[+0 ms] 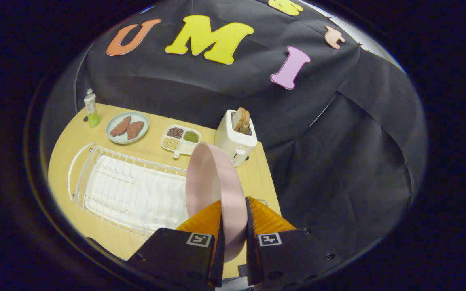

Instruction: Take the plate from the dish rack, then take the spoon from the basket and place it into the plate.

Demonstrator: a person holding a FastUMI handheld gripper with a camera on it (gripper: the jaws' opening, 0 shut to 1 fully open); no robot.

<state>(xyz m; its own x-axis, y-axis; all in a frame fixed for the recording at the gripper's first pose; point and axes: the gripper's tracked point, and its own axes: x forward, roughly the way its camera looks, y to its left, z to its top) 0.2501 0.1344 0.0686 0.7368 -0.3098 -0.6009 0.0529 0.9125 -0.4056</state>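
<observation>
Pink plate [217, 182] was clamped edge-on between both fingers of the hand-held gripper [234, 226]; white dish rack [107, 182] lay left, toaster [235, 139] beyond. No legible writing seen.

Plate [212, 182] held on edge between fingers: pale pink, plain, no pattern. Dish rack [128, 194]: white wire frame, white ribbed tray under it. Surface [75, 141]: light yellowish wood tone. Toaster [235, 139] at far edge: cream white, brown-crusted bread slices [241, 119] in slot. Divided dish [180, 139]: white, compartments with dark brown, green, pale yellow grains. Round plate [113, 137] behind rack: pale blue-green, two reddish-brown pieces [128, 127] on it. Tube [91, 107] at far left corner: white top, lime green base.
</observation>
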